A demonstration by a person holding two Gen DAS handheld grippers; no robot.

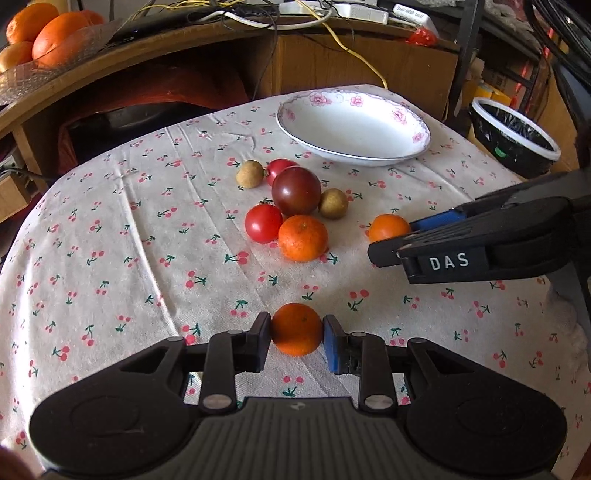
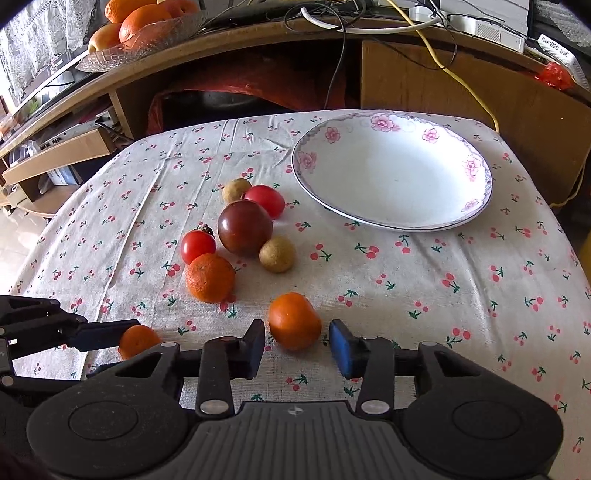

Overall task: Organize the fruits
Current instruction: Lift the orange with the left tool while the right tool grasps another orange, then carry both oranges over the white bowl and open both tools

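- The left gripper (image 1: 297, 338) has its two pads pressed against the sides of a small mandarin (image 1: 296, 328), clamped on it at the near edge of the desk (image 1: 110, 240). Whether the fruit rests on the cloth or is lifted just clear cannot be told.
- The right gripper (image 2: 297, 345) stands with its jaws apart around a second mandarin (image 2: 294, 320); there is a visible gap on each side of the fruit, so it is not yet gripped and sits on the cloth.
- Further out, a cluster of fruit lies untouched near the middle of the desk: a larger mandarin (image 2: 209, 277), a red tomato (image 2: 198, 246) touching it, a dark tomato (image 2: 245, 228), another red tomato (image 2: 265, 200) behind that, and two small brown fruits (image 2: 277, 254), one on each side of the dark tomato.
- Beyond the cluster, toward the far right of the desk, the flowered plate (image 2: 476, 166) holds nothing at all.
- A glass bowl of oranges (image 2: 140, 22) sits on the shelf behind the desk, well apart from the work.
- Judged from this, the task is at its very start: no fruit has reached the plate, which looks to be the likely place for it. One mandarin is in hand, one is about to be taken, and six pieces wait on the cloth.
- Whether the fruits are meant to be sorted by kind or simply gathered is not shown.
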